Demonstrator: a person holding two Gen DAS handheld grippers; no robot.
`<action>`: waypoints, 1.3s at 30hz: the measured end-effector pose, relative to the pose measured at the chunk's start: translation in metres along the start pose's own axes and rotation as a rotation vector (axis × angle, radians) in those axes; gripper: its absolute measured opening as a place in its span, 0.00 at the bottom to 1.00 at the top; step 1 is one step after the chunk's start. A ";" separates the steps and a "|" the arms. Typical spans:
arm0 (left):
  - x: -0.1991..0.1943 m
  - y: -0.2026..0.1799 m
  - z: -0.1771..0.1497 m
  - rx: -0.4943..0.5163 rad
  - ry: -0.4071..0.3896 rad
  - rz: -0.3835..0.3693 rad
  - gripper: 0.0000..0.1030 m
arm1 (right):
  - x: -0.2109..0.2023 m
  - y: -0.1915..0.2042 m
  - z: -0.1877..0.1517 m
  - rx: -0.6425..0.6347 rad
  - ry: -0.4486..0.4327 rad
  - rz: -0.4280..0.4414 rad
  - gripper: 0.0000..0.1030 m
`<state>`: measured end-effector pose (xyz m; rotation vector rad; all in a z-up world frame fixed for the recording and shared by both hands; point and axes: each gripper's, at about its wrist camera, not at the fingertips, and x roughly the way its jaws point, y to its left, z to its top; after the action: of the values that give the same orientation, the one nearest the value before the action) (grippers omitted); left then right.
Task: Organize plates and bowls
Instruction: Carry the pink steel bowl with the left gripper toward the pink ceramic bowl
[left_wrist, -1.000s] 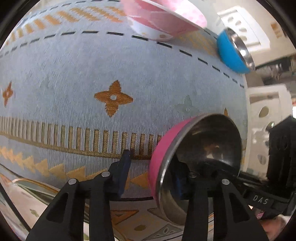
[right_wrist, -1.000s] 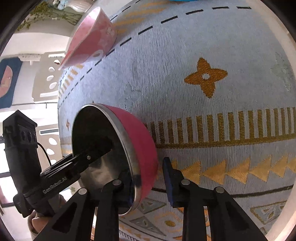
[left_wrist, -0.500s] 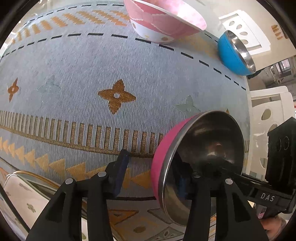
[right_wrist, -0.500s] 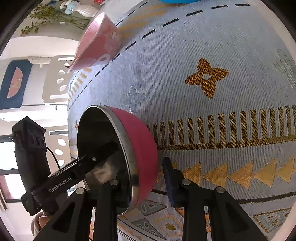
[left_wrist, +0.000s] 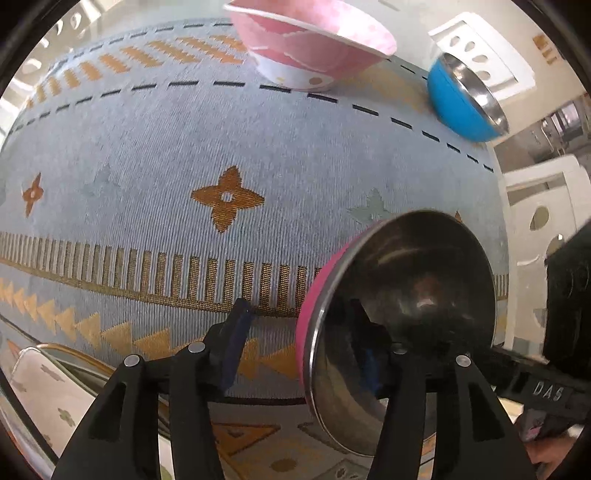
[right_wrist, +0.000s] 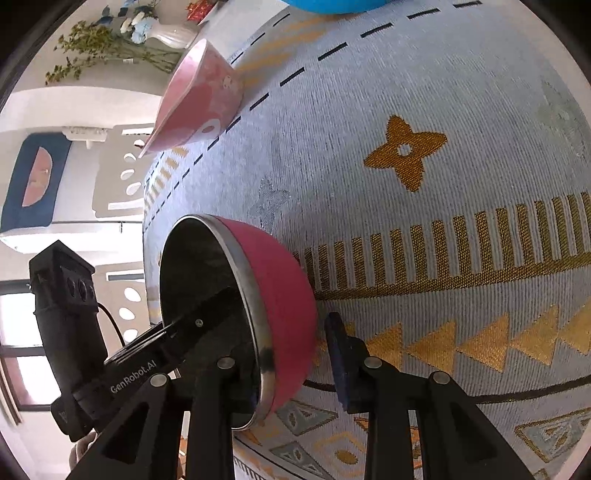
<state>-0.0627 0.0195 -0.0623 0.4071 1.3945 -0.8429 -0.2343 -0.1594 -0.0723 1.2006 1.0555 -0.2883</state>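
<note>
A pink steel-lined bowl (left_wrist: 402, 325) sits on the patterned blue tablecloth (left_wrist: 184, 147); it also shows in the right wrist view (right_wrist: 280, 302). My left gripper (left_wrist: 303, 339) is open, its right finger inside the bowl and its left finger outside the rim. My right gripper (right_wrist: 295, 365) is open and straddles the opposite rim, left finger inside, right finger outside. A pink patterned ceramic bowl (left_wrist: 310, 48) stands at the far edge, also in the right wrist view (right_wrist: 195, 99). A blue steel bowl (left_wrist: 461, 99) stands to its right.
A white patterned plate (left_wrist: 44, 398) lies at the near left edge. White perforated chairs (left_wrist: 535, 206) stand beyond the table's right side. A vase of flowers (right_wrist: 147, 33) stands behind the table. The cloth (right_wrist: 443, 110) spreads wide between the bowls.
Both grippers have pulled back slightly, so the far bowls show lower and more fully. The pink steel bowl stays between the fingers of both grippers.
</note>
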 end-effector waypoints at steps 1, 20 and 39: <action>-0.001 0.000 -0.003 0.015 0.002 0.002 0.52 | 0.000 0.001 0.000 0.003 0.003 -0.011 0.26; -0.004 0.001 0.001 0.086 0.010 -0.015 0.52 | 0.001 0.016 -0.004 0.049 -0.023 -0.082 0.22; 0.003 -0.018 0.007 0.020 0.006 0.038 0.61 | 0.003 0.018 -0.003 -0.033 0.000 -0.061 0.24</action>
<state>-0.0712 0.0018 -0.0603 0.4504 1.3807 -0.8256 -0.2215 -0.1490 -0.0637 1.1404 1.0945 -0.3169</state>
